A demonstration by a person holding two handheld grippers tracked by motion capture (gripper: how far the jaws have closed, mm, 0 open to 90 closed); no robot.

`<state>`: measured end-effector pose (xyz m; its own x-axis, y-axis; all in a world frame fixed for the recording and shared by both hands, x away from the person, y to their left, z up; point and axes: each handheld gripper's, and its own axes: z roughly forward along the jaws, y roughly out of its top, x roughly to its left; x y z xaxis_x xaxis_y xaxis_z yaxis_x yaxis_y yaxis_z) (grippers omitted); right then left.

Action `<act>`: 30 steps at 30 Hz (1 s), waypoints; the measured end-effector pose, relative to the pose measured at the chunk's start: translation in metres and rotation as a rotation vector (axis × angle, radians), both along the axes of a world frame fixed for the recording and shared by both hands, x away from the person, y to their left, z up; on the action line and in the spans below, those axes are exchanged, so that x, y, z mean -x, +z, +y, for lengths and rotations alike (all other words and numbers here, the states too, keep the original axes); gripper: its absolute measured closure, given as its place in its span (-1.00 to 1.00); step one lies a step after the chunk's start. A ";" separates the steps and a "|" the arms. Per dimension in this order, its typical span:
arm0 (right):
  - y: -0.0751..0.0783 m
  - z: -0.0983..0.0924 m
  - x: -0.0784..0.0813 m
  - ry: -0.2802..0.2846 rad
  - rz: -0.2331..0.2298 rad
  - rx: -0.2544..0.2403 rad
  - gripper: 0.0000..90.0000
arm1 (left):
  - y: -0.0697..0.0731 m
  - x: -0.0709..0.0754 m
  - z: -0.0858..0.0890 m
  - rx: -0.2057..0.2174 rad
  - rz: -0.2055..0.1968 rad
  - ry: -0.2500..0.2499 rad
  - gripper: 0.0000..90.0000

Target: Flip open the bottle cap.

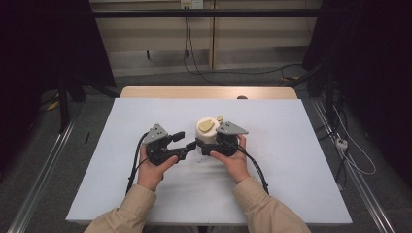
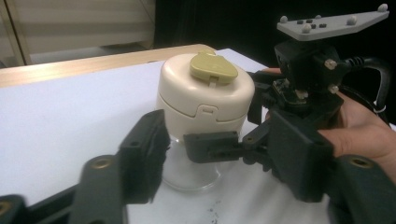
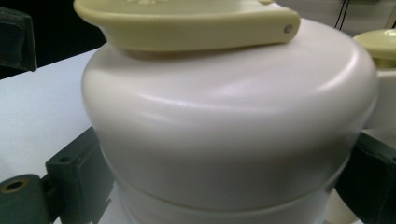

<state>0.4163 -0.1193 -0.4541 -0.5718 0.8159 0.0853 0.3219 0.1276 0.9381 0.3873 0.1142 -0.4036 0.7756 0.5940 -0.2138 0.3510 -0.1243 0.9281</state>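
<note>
A cream jar (image 1: 208, 131) with a domed lid and an olive-yellow flip tab (image 2: 213, 67) stands on a clear glass base (image 2: 191, 175) at the middle of the white table. My right gripper (image 1: 206, 144) reaches in from the right, its jaws pressed against both sides of the jar (image 3: 224, 140) below the lid. My left gripper (image 1: 183, 141) is open just left of the jar. In the left gripper view its pads (image 2: 144, 154) straddle one black finger (image 2: 210, 147) of the right gripper (image 2: 233, 130) without touching the jar (image 2: 205, 100).
A small cream object with a yellowish top (image 1: 220, 118) stands just behind the jar, also at the right edge of the right gripper view (image 3: 380, 46). The white table cover (image 1: 145, 116) ends at a wooden strip at the far edge. Cables lie on the floor beyond.
</note>
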 end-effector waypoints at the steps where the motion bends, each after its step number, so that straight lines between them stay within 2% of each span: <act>1: 0.000 0.000 0.000 0.000 0.000 0.000 -0.89 | 0.000 -0.001 0.000 0.005 0.005 0.003 -0.05; 4: 0.000 0.000 0.000 0.000 0.001 0.000 -0.89 | 0.000 -0.003 -0.002 0.014 0.015 0.006 0.10; 7: 0.000 0.000 0.000 0.000 0.001 0.000 -0.89 | 0.001 -0.004 -0.005 0.000 0.015 0.004 0.27; 13: 0.000 0.001 0.000 -0.005 -0.002 0.000 -0.89 | 0.004 -0.007 -0.012 -0.033 0.015 -0.010 0.48; 17: 0.000 0.000 0.000 -0.003 -0.002 0.001 -0.89 | 0.007 -0.008 -0.015 -0.037 0.017 -0.007 0.67; 24: 0.000 0.001 0.001 -0.005 -0.002 0.000 -0.89 | 0.006 -0.012 -0.017 -0.068 0.042 -0.019 0.83; 30: 0.000 0.001 0.001 -0.004 -0.002 0.001 -0.89 | 0.005 -0.012 -0.020 -0.080 0.040 -0.023 0.92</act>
